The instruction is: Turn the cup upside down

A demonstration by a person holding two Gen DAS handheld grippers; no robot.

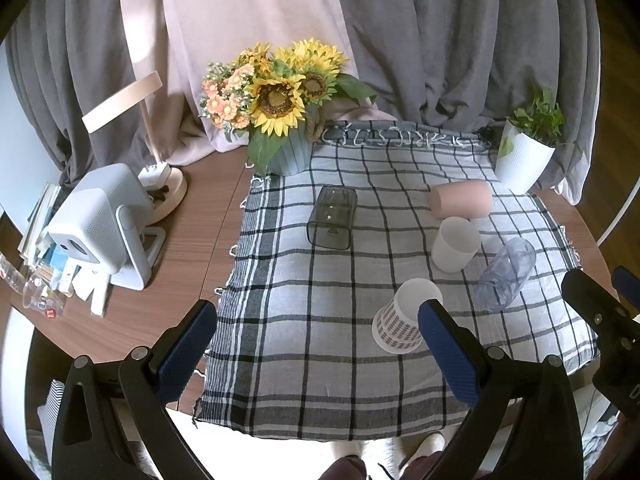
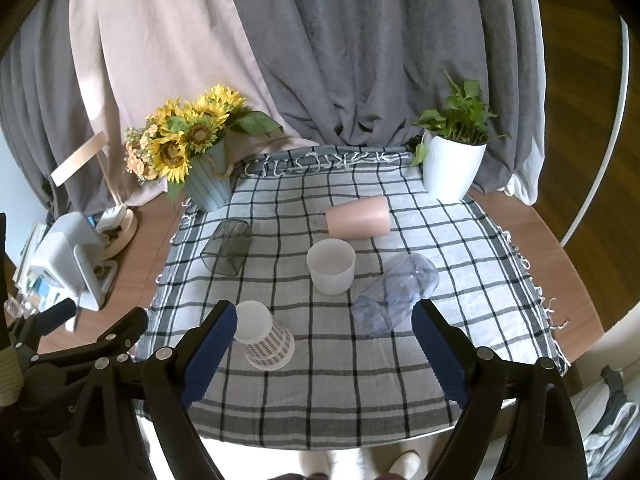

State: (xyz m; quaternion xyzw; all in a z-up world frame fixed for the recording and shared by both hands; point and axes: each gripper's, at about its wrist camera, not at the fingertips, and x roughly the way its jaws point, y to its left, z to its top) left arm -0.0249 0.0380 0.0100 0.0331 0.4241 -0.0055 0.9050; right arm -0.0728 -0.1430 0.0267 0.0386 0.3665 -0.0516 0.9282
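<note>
Showing black-on-white checks across the cloth (image 2: 340, 380) ahead of the claw; wearing grey plaid beside its left finger, a paper cup (image 2: 266, 340); glowing pink beyond, another cup (image 2: 358, 216).

The left gripper's right finger (image 1: 448, 356) hides the near edge of the checked paper cup (image 1: 400, 320). The clutter (image 1: 44, 264) at the desk's far left is too small to identify, and the shoes (image 2: 404, 462) below the desk are cut off by the frame's edge.

no readable text, labels, brands or numbers on anything in view
</note>
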